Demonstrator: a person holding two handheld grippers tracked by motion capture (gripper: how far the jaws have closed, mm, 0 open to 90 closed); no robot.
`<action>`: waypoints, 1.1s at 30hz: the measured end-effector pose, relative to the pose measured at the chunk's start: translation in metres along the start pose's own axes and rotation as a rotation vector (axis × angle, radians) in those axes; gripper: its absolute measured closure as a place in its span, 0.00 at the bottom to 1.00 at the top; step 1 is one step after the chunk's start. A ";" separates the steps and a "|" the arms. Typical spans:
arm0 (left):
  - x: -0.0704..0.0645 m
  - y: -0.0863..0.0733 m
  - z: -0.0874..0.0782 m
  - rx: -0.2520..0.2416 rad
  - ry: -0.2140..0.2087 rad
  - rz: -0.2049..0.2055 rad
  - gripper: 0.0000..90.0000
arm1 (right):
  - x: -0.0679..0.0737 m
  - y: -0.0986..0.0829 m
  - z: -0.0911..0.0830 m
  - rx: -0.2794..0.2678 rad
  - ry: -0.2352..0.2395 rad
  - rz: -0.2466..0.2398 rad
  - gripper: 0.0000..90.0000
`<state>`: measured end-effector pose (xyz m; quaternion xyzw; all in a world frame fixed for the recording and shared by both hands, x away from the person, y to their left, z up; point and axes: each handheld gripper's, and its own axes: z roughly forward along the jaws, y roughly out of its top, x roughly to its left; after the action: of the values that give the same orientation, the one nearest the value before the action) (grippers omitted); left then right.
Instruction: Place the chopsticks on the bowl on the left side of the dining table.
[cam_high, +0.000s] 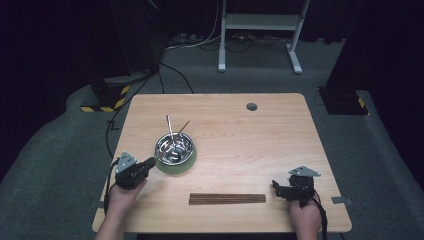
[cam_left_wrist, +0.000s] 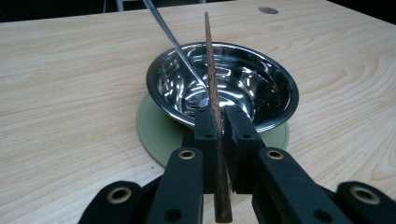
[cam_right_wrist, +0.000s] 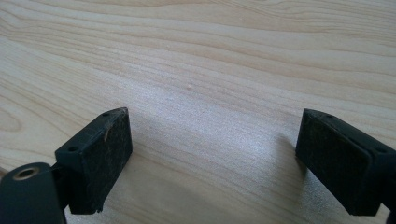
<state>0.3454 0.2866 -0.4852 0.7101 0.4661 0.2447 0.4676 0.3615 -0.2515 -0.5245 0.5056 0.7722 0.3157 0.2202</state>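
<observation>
Pinching a slim wooden chopstick (cam_left_wrist: 211, 70), left gripper (cam_left_wrist: 218, 122); shiny steel bowl (cam_left_wrist: 261, 88) behind.

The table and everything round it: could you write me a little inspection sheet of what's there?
Surface: pale wooden table, grommet hole near the far edge.
Job's things: steel bowl on a green plate; metal utensil leaning in the bowl; brown chopstick; row of dark sticks near the front edge.
Clutter: nothing seen.
Grippers: left gripper shut on the chopstick; right gripper open over bare wood.
Cables: one trails from each gripper; more lie on the floor behind.
Surroundings: grey carpet, white frame, hazard-striped bases.
</observation>
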 end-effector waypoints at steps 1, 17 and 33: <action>0.000 0.000 0.000 0.000 0.000 0.000 0.93 | 0.000 0.000 0.000 0.000 0.000 0.000 0.11; 0.000 -0.005 0.007 0.029 0.018 0.002 0.93 | 0.000 0.000 -0.001 0.013 0.010 -0.002 0.11; -0.014 0.008 -0.005 -0.015 0.004 0.063 0.64 | -0.001 0.000 -0.001 0.010 0.008 -0.009 0.12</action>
<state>0.3392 0.2756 -0.4746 0.7202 0.4427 0.2642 0.4643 0.3613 -0.2524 -0.5237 0.5019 0.7770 0.3128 0.2158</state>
